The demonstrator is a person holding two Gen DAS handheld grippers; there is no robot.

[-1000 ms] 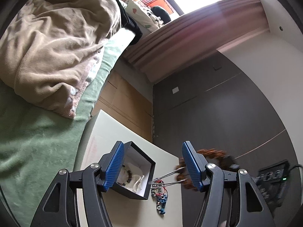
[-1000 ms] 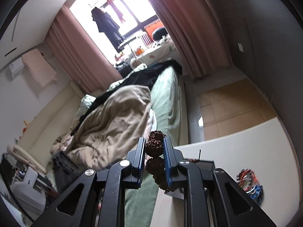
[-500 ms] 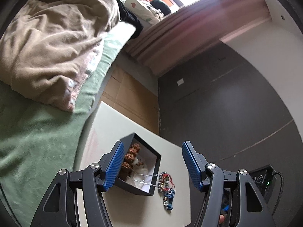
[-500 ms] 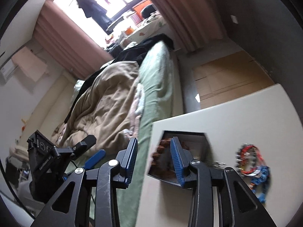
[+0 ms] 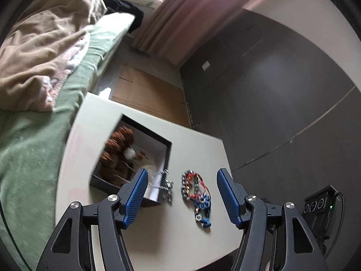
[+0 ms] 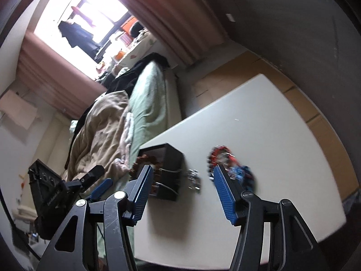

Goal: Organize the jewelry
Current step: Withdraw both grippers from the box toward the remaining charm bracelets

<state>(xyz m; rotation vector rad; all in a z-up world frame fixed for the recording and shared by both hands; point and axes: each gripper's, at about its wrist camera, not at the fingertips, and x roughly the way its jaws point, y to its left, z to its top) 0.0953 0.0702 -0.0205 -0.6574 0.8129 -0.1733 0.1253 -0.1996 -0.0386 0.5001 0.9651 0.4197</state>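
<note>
A black jewelry box [image 5: 165, 151] with white lining stands open on the white table [image 5: 191, 140]. A brown beaded bracelet [image 5: 115, 144] lies inside it. A silver chain [image 5: 165, 185] hangs over the box's near wall onto the table. A red, silver and blue beaded bracelet pile [image 5: 197, 194] lies right of the box. My left gripper [image 5: 180, 194] is open and empty above the chain and pile. My right gripper [image 6: 182, 187] is open and empty over the box [image 6: 171, 162], the chain [image 6: 194, 178] and the colourful pile [image 6: 227, 162].
A bed with a green sheet [image 5: 27, 140] and a beige blanket [image 5: 42, 45] borders the table's left side. A dark wall [image 5: 270, 90] stands behind. A black device with a green light [image 5: 320, 205] sits at the right. The other gripper unit [image 6: 56, 192] shows at left.
The right gripper carried the brown bracelet to the box, opened and let it go inside. The left gripper moved nearer to the table, staying open.
</note>
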